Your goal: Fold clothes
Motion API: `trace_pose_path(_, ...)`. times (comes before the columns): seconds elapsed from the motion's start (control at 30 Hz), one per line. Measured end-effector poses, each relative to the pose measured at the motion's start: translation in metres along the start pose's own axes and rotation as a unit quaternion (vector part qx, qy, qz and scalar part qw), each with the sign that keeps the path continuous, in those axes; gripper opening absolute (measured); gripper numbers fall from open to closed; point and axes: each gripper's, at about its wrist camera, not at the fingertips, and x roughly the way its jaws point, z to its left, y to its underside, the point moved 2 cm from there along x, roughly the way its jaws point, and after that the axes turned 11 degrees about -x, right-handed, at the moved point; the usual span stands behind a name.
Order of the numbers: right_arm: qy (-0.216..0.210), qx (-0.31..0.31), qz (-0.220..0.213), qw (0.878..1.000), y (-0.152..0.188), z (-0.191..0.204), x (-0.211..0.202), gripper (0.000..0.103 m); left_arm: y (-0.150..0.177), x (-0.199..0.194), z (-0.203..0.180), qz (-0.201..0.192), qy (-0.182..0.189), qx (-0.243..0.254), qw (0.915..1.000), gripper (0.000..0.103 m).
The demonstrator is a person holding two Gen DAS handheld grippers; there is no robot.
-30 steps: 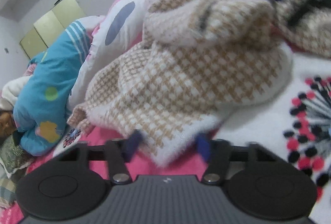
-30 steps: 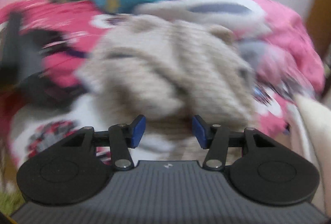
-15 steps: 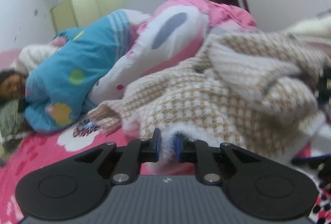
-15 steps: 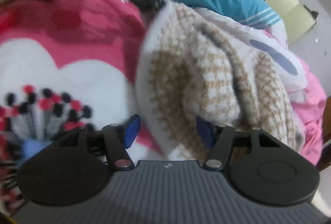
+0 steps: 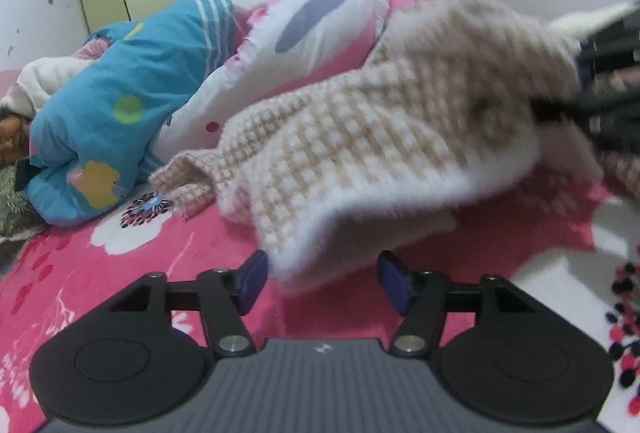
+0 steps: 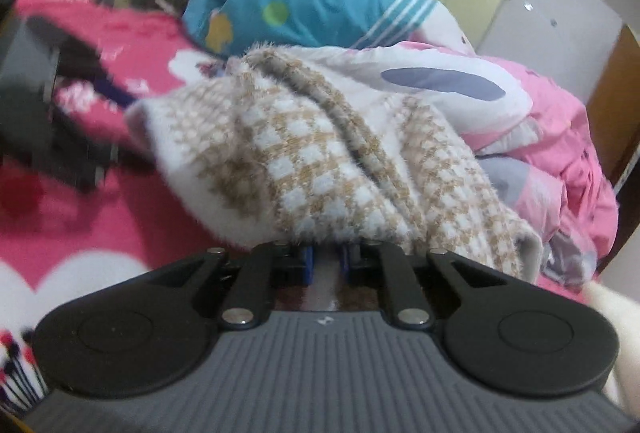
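The left gripper (image 5: 320,283) sits at the bottom centre of its view with its 2 blue pads (image 5: 251,282) spread wide; its jaws have just been opening, and nothing is clamped between them. The white hem of the sweater (image 5: 380,137) hangs just above and between the pads, not pressed by either. The sweater, tan-and-white checked, fills the middle and right of that frame, draped over the pink blanket (image 5: 100,273). At the right edge the other gripper shows as a dark blur against the knit.

In the right wrist view, the right gripper (image 6: 326,265) at lower centre has just been closing and now stands narrow, its pads pinched on the near edge of the sweater (image 6: 320,169), which rises from them across the middle of the frame. The left gripper (image 6: 48,105) is a dark blur at the left edge. A person (image 6: 296,9) under a blue quilt lies at the top, with a pink-and-white duvet (image 6: 520,105) to the right.
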Motion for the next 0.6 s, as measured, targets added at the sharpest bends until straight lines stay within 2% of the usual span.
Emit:
trace_pose_path(0.07, -0.001, 0.028, -0.008, 1.0, -0.001, -0.004, -0.002, 0.01, -0.003, 0.009, -0.006, 0.004, -0.034, 0.009, 0.9994, 0.065)
trace_pose_path(0.13, -0.003, 0.057, -0.014, 0.998, -0.003, -0.009, -0.002, 0.01, -0.01, 0.015, -0.007, 0.006, -0.041, -0.013, 0.999, 0.065)
trace_pose_path(0.2, -0.008, 0.089, -0.02, 0.996, -0.002, -0.014, -0.007, 0.01, -0.021, 0.01, -0.001, -0.005, -0.018, -0.058, 0.9982, 0.066)
trace_pose_path(0.3, -0.015, 0.133, -0.033, 0.99, -0.003, -0.024, -0.014, 0.01, -0.03, 0.007, 0.008, -0.017, 0.012, -0.123, 0.9922, 0.07)
trace_pose_path(0.4, -0.011, 0.154, -0.051, 0.987, -0.006, -0.036, -0.018, 0.01, -0.032, 0.02, 0.011, -0.004, -0.036, -0.136, 0.9901, 0.067)
trace_pose_path(0.43, -0.006, 0.157, -0.057, 0.986, -0.007, -0.039, -0.02, 0.01, -0.031, 0.026, 0.013, 0.001, -0.053, -0.143, 0.9883, 0.061)
trace_pose_path(0.47, 0.003, 0.155, -0.065, 0.986, -0.009, -0.042, -0.023, 0.01, -0.031, 0.031, 0.017, 0.004, -0.067, -0.152, 0.9861, 0.049)
trace_pose_path(0.5, 0.012, 0.154, -0.072, 0.985, -0.01, -0.044, -0.026, 0.01, -0.031, 0.035, 0.019, 0.005, -0.079, -0.16, 0.984, 0.043)
trace_pose_path(0.57, 0.033, 0.148, -0.078, 0.985, -0.009, -0.046, -0.028, 0.01, -0.033, 0.038, 0.025, 0.001, -0.086, -0.183, 0.9794, 0.023)
trace_pose_path(0.6, 0.044, 0.142, -0.079, 0.986, -0.009, -0.047, -0.029, 0.01, -0.035, 0.038, 0.026, -0.004, -0.087, -0.194, 0.9772, 0.017)
